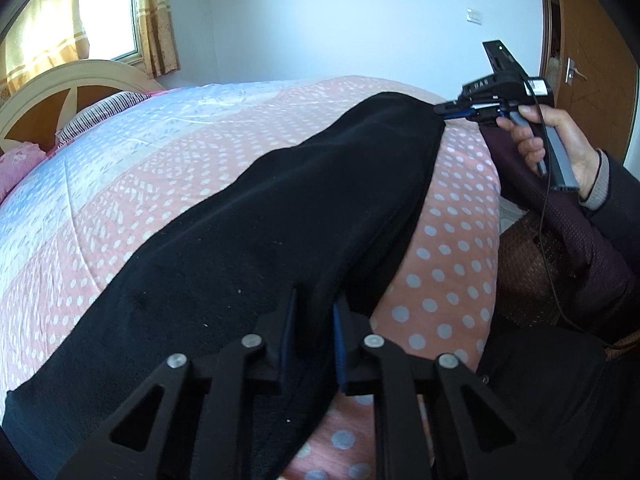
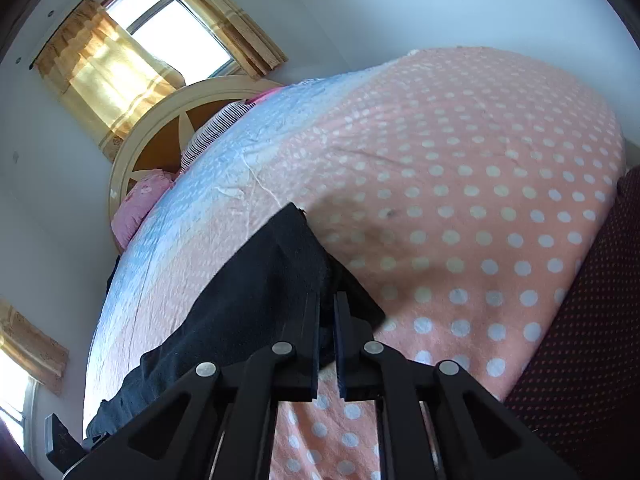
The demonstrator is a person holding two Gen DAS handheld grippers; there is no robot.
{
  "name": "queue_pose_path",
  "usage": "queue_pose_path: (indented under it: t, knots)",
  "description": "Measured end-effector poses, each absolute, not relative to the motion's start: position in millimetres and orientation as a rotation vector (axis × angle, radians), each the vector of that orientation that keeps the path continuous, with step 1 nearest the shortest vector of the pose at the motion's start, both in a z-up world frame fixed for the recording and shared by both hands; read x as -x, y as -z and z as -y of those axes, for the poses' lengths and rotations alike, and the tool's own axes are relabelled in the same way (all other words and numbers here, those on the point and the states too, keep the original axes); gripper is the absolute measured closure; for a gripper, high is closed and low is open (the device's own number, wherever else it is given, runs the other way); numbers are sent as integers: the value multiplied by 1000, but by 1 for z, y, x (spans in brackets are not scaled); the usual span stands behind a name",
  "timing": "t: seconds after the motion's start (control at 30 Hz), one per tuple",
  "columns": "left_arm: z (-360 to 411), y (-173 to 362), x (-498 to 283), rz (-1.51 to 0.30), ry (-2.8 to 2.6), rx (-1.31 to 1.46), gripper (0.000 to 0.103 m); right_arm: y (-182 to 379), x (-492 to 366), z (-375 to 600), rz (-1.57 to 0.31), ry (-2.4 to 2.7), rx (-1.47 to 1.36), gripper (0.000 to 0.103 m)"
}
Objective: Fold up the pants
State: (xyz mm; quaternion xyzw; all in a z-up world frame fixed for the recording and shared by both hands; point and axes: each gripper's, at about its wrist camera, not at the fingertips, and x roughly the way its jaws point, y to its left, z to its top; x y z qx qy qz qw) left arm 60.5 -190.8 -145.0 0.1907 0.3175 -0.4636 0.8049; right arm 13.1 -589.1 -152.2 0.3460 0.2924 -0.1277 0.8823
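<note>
the left gripper (image 1: 314,312) is clamped on the near edge of the black pants (image 1: 280,208) and the right gripper (image 2: 328,312) pinches their far end, with the pants stretched between them across the pink dotted bedspread (image 1: 452,240), headboard (image 1: 60,88) beyond.
</note>
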Motion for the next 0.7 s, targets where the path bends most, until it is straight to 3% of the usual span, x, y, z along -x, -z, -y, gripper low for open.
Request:
queue_pose_path:
  t: [0.2,0.43,0.5,0.67,0.7]
  knots:
    - [188,143,-56,-650,1006,-400,95,131,1,593,-547,280,-698,98]
    - [188,144,-56,-657,1023,-418,95,167,-17,599,-664,318,-694,97]
    - [189,144,-54,-653,1024,-427,93,160,-14,599,-660,353,-667,85]
    - [185,142,-52,-643,1024,-420,88,127,-4,582,-597,385,-580,78]
    - [182,141,-52,-642,1026,-412,87,120,-6,569,-590,347,-551,71]
